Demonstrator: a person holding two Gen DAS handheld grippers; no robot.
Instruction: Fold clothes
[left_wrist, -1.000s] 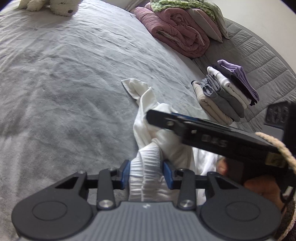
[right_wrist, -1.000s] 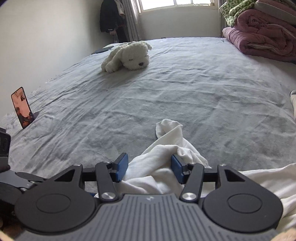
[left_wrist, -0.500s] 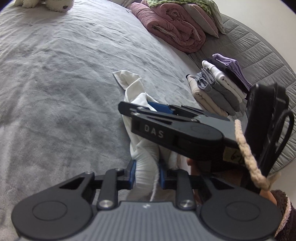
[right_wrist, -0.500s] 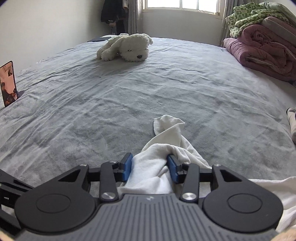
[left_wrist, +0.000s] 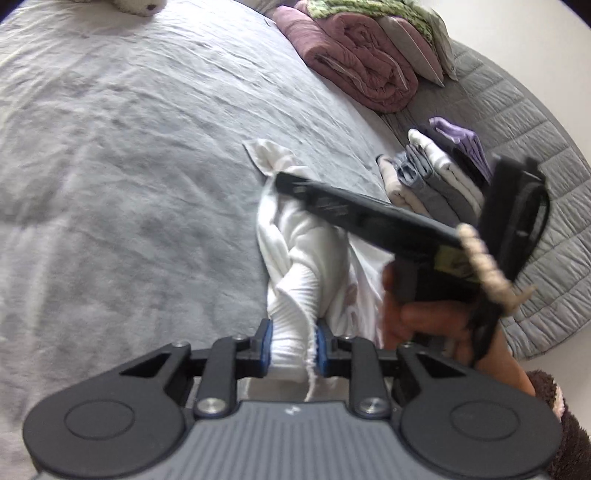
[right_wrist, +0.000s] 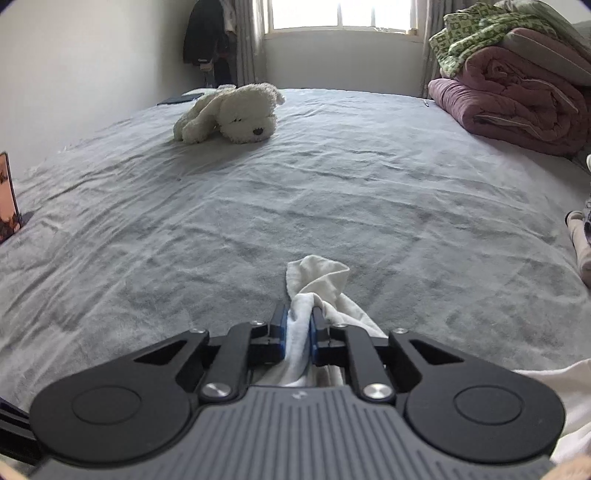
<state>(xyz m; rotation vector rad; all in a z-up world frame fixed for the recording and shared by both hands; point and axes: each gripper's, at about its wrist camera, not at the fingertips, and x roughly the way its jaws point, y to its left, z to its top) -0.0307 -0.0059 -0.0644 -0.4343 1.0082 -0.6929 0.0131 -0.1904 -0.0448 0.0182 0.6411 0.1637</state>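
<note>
A white garment (left_wrist: 303, 240) lies bunched and twisted on the grey bed cover (left_wrist: 129, 184). My left gripper (left_wrist: 291, 347) is shut on its ribbed cuff, with the blue pads pressing both sides. In the right wrist view, my right gripper (right_wrist: 297, 332) has its jaws closing on a narrow fold of the same white garment (right_wrist: 317, 280), and the pads pinch it. A loose tip of cloth sticks out just beyond the fingers. The right tool's black body (left_wrist: 369, 216) crosses above the garment in the left wrist view, held by a hand (left_wrist: 424, 317).
A stack of folded clothes (left_wrist: 436, 177) sits to the right on a quilted grey mat (left_wrist: 535, 147). Rolled pink bedding (left_wrist: 354, 66) lies behind it. A white plush dog (right_wrist: 232, 114) rests far across the bed. A phone (right_wrist: 7, 199) stands at the left edge.
The right jaws have closed from wide apart onto a fold of the white garment. The left jaws have narrowed on the ribbed cuff. Both hands stayed about where they were.
</note>
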